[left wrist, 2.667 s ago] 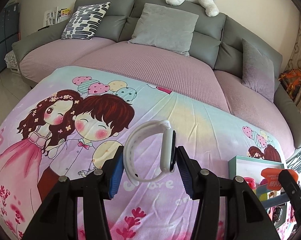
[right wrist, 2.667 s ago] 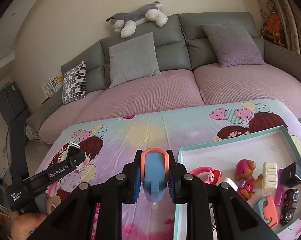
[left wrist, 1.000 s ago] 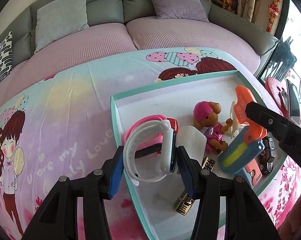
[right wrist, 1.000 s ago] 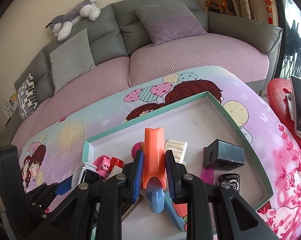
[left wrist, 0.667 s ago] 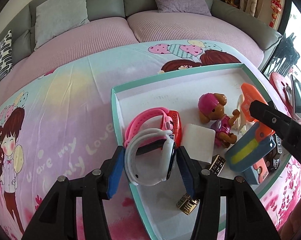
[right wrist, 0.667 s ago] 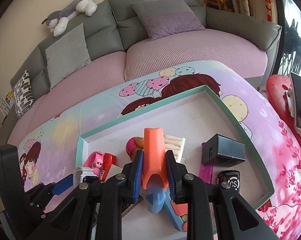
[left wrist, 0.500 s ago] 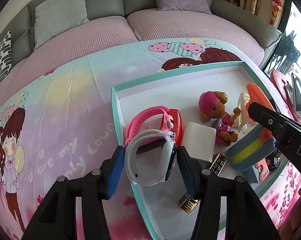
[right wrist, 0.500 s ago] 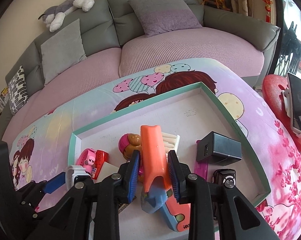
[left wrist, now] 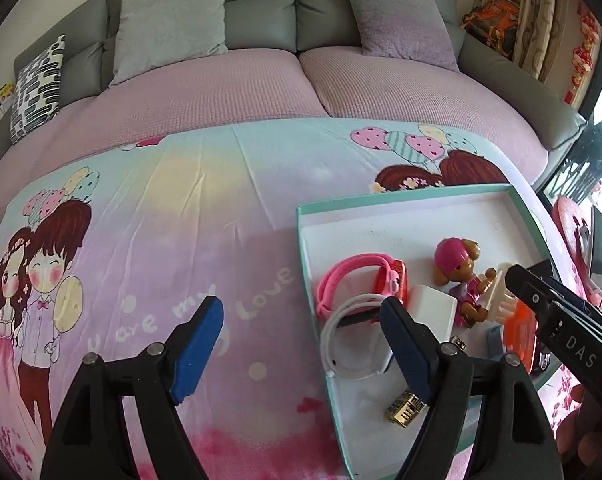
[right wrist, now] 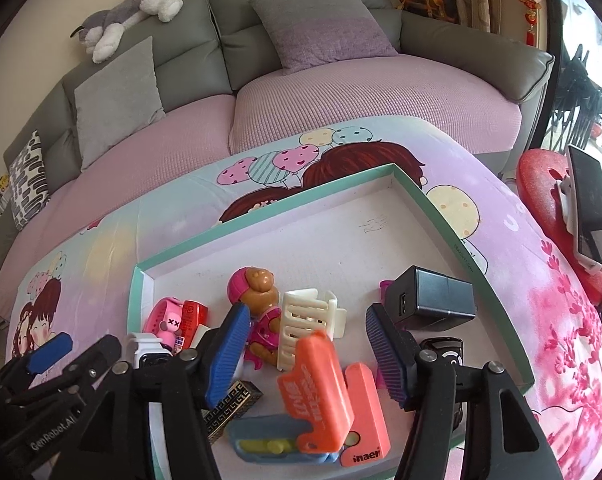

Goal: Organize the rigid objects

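A shallow teal-rimmed box [left wrist: 401,199] [right wrist: 261,216] lies on the cartoon blanket. My left gripper [left wrist: 301,332] is open and empty, straddling the box's left rim. The white smartwatch [left wrist: 355,340] lies free inside the box, by the pink watch [left wrist: 353,276]. My right gripper [right wrist: 305,344] is open and empty above the box. The orange and blue toy [right wrist: 313,412] lies below it on a coral eraser [right wrist: 367,416].
The box also holds a pink-capped dog figure [right wrist: 259,292], a white hair claw [right wrist: 309,316], a black charger [right wrist: 433,292], a white cube [left wrist: 431,310], a gold block [left wrist: 405,410] and a black car key [right wrist: 445,350]. A sofa [left wrist: 261,92] lies behind. A phone [right wrist: 589,208] stands on a red stool at the right.
Both grippers have opened. The white smartwatch dropped into the box and the left gripper shifted left. The orange and blue toy dropped from the right gripper onto the items below.
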The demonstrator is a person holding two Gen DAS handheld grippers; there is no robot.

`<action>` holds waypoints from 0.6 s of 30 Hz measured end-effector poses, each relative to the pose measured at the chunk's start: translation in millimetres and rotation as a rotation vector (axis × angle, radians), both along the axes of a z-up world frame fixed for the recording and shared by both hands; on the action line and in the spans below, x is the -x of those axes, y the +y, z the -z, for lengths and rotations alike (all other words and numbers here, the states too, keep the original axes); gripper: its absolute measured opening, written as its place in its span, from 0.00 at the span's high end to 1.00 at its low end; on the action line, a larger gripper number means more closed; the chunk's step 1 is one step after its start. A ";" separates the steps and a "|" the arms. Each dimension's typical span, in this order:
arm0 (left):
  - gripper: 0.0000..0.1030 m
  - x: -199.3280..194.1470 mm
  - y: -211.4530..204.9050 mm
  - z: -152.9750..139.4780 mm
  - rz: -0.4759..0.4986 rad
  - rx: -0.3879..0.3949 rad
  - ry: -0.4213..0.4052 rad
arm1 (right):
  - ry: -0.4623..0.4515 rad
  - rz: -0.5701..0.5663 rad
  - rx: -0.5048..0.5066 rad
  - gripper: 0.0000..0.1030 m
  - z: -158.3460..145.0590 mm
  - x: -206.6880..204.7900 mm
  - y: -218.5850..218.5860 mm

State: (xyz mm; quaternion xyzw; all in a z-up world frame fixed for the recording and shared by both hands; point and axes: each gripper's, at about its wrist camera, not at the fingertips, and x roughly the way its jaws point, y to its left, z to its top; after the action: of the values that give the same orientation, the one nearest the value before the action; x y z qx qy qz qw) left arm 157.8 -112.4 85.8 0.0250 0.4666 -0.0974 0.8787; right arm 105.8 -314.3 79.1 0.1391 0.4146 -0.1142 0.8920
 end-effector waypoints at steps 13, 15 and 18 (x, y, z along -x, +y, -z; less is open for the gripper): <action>0.18 -16.8 90.8 21.6 -0.313 0.009 0.042 | 0.010 -0.021 0.016 0.18 3.6 -5.0 7.5; 0.18 -17.4 97.3 24.1 -0.331 0.010 0.045 | 0.009 -0.021 0.020 0.15 3.7 -5.5 8.9; 0.08 -18.7 99.6 28.5 -0.337 0.008 0.051 | 0.005 -0.020 0.029 0.09 3.7 -5.9 10.0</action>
State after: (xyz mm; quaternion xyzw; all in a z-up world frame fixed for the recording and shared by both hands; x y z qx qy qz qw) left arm 176.5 -12.8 57.2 -0.0596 0.4858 0.0490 0.8706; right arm 111.7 -304.3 75.4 0.1218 0.4167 -0.1117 0.8939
